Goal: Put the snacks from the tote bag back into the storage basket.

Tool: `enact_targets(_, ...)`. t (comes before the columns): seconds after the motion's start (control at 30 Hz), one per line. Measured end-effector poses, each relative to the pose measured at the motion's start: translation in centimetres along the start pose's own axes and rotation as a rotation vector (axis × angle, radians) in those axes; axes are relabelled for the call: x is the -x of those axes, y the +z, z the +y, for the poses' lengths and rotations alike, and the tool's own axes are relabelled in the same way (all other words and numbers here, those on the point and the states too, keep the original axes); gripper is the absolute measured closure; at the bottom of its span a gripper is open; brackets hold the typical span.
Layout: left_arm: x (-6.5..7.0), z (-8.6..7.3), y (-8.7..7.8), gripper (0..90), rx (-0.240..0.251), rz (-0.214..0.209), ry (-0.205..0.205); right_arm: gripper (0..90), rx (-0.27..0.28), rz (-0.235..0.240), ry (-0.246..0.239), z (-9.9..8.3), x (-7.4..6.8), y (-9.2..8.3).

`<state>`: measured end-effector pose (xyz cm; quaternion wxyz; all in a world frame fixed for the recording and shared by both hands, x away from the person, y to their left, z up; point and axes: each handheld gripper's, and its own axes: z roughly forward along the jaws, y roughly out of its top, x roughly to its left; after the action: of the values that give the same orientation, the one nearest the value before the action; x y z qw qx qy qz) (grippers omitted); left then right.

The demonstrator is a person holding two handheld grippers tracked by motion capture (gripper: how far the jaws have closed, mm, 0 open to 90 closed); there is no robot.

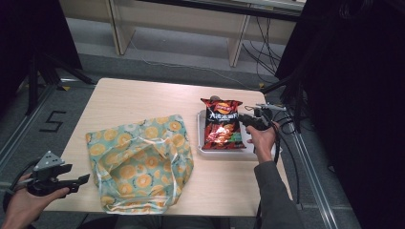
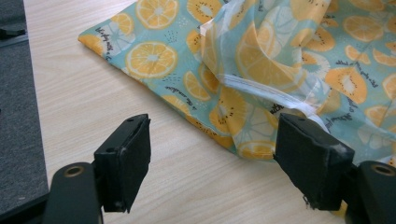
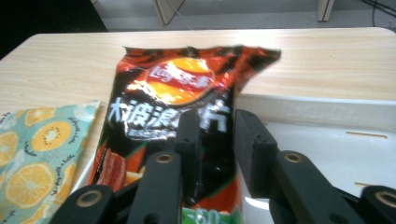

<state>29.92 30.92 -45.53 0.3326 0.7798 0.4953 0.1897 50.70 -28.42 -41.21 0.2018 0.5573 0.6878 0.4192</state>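
Note:
A red and black bag of crisps (image 1: 221,124) lies on a white tray (image 1: 248,145) at the table's right side. My right gripper (image 1: 242,119) hovers at the crisp bag's right edge. In the right gripper view its jaws (image 3: 217,121) stand a little apart over the crisps (image 3: 177,88), with a strip of the bag visible in the gap; the pads do not press on it. A soft pouch printed with orange slices (image 1: 138,162) lies at the table's front left. My left gripper (image 1: 83,180) is wide open just left of the pouch (image 2: 280,56), with bare table between its jaws (image 2: 212,140).
The wooden table (image 1: 133,100) has bare room at its back left. The tray's rim (image 3: 327,109) rises beyond the right jaw. Black cables trail off the table's right edge (image 1: 286,129). Grey floor borders the table on the left (image 2: 18,116).

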Motion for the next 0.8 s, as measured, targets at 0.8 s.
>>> enact_targets(0.8,0.4,0.0,-0.2,25.0,0.038,0.003,-0.045,47.7,-0.032,0.266,-0.190,-1.9,-9.9,-1.9)
